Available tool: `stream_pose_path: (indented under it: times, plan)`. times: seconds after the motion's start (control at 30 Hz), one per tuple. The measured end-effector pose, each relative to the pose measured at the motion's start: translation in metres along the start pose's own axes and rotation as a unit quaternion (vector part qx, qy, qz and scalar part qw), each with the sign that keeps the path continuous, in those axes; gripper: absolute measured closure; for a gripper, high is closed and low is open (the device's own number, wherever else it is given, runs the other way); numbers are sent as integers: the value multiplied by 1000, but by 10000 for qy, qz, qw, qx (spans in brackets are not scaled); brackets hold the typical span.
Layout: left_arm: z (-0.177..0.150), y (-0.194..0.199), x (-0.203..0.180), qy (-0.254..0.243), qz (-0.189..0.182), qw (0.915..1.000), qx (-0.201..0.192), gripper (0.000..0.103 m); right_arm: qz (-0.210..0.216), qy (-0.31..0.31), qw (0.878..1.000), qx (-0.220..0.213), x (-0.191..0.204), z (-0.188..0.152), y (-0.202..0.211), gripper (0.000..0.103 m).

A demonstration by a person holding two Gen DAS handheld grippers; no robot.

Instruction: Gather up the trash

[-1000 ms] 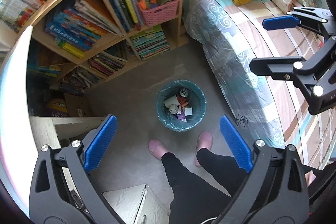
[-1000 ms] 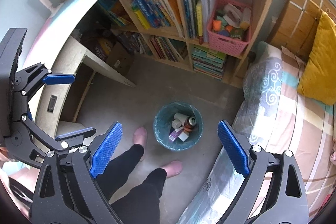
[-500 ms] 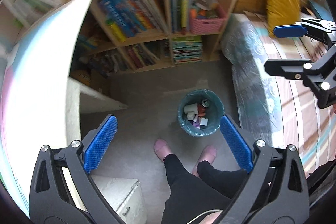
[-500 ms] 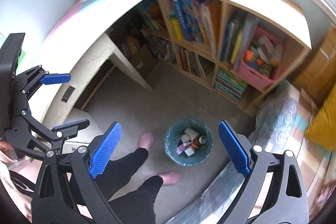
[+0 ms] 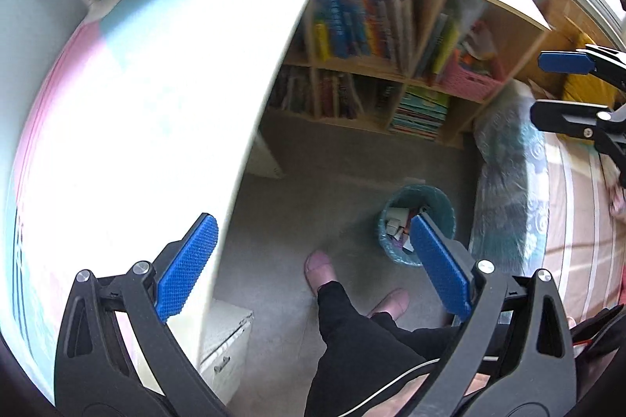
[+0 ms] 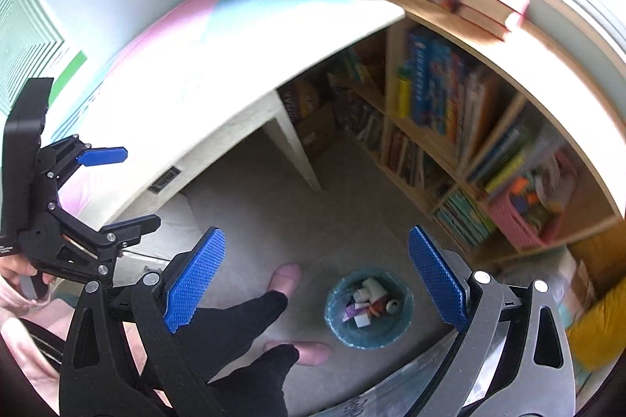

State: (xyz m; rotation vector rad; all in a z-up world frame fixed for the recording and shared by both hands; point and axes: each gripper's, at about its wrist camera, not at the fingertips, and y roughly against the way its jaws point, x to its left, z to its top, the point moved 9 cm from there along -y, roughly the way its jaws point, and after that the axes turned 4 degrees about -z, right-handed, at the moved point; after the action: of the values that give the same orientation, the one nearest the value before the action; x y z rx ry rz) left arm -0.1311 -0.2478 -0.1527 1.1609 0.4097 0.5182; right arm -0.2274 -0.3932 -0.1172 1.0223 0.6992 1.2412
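Trash bin sits on the floor between the bed and our feet, just in front of the slippers. It's lined with a teal bag and already holds a pile: small boxes, a white roll, what looks like a can end, purple and orange bits. So some collecting reads as done.

Left gripper has its jaws released, spread wide, nothing between them. Right gripper the same: spread wide and empty. Both are held high, looking down at the bin from well above.

What's left: we can't spot any loose trash. The floor around the bin looks bare. The desk surface is blown out white in both views, so anything lying on it is unreadable. Our guess is we're scanning for the next piece, or we're near the end.

Writing: nothing legible. Book spines on the bookshelf are blurred, and the cardboard box under the desk shows print we can't read. The pink basket has no visible label.
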Motion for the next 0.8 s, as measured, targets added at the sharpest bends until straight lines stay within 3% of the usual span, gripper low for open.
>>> stream_pose_path:
  times: [0.3, 0.8]
  plan:
    - [-17, 1, 63, 859, 230, 9960, -62, 7, 286, 640, 9975, 77, 53, 43, -26, 9]
    - [-49, 17, 168, 2215, 518, 9736, -190, 7, 871, 1822, 9790, 269, 172, 108, -74, 9]
